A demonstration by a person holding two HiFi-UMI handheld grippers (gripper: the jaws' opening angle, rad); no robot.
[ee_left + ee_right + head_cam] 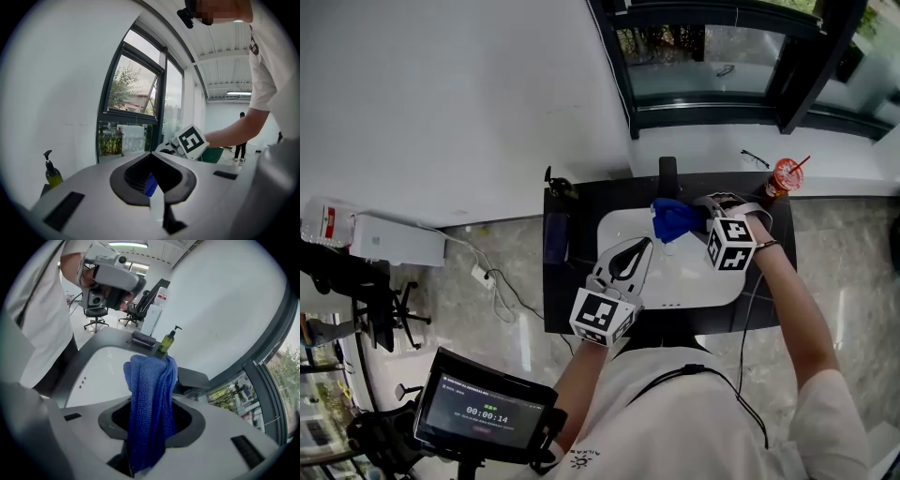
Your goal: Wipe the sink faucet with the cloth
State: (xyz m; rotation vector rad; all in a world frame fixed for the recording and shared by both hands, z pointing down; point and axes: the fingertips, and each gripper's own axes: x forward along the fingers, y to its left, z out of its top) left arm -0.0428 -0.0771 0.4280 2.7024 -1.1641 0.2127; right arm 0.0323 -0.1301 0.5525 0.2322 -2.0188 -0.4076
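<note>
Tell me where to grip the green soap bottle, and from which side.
I would grip the soap bottle round its green body, below the pump, jaws level, coming from the sink basin side. It stands upright at the counter corner with the wall behind, and the thin pump head offers little to hold.

Counter (572, 305): black top, against white wall (window past its far-right corner).
Basin (689, 281): white, sunk into counter, mid-right.
Faucet (668, 174): black, at basin's back edge.
Soap btl (558, 186): pump type, upright, back-left corner.
Dark pad (556, 236): flat on left strip, near btl.
</note>
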